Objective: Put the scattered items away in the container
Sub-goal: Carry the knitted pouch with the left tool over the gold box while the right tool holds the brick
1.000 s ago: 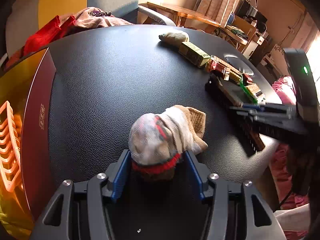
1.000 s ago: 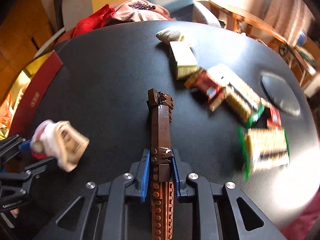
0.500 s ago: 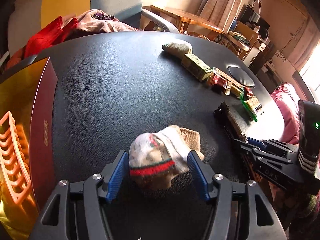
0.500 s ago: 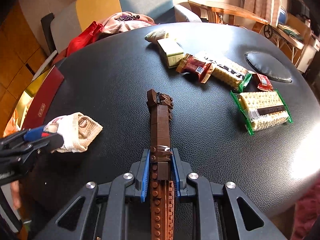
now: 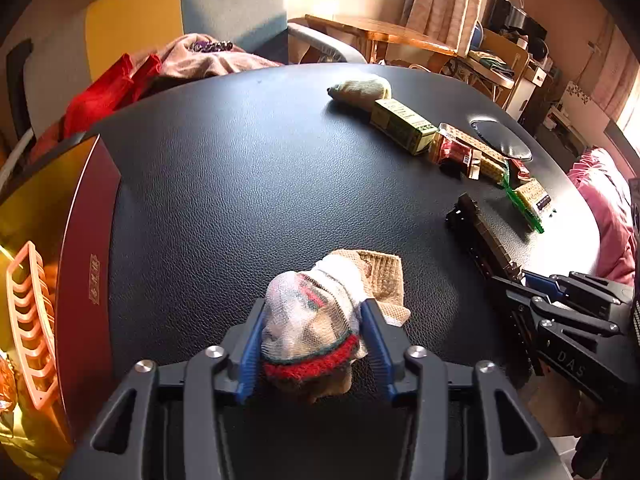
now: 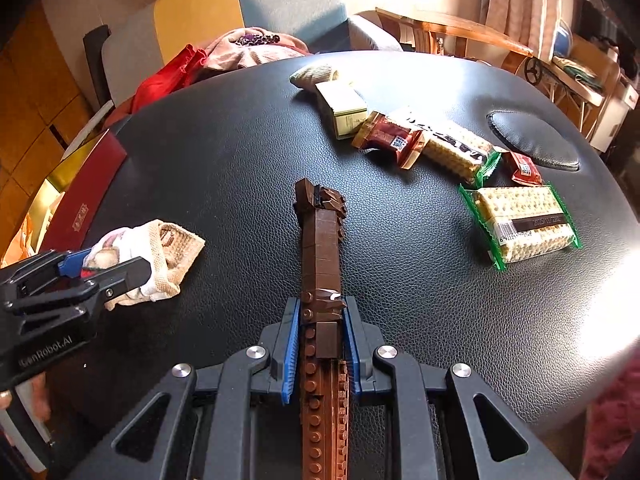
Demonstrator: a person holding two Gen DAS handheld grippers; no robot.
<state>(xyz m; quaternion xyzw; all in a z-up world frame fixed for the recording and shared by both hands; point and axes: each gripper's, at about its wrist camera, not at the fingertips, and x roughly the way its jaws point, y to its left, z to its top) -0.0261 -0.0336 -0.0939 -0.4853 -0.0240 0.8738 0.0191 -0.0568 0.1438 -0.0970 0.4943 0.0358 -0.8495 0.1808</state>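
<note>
Left tool [image 5: 312,336] grips sock [image 5: 320,312]; right tool [image 6: 322,340] clamps brick stick [image 6: 322,256], both over black counter [image 6: 240,168].

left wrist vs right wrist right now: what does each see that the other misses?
Only the left wrist view: the peach slatted rack lying in the gold-lined container at its left, and the pink fabric past the table's right edge.

Only the right wrist view: the barcode on the nearest cracker pack, and the studded near length of the brown brick model running back between the fingers.

Both: the left gripper shut on the rolled sock, the right gripper shut on the brick model, the snack row, the green box, the black table.
</note>
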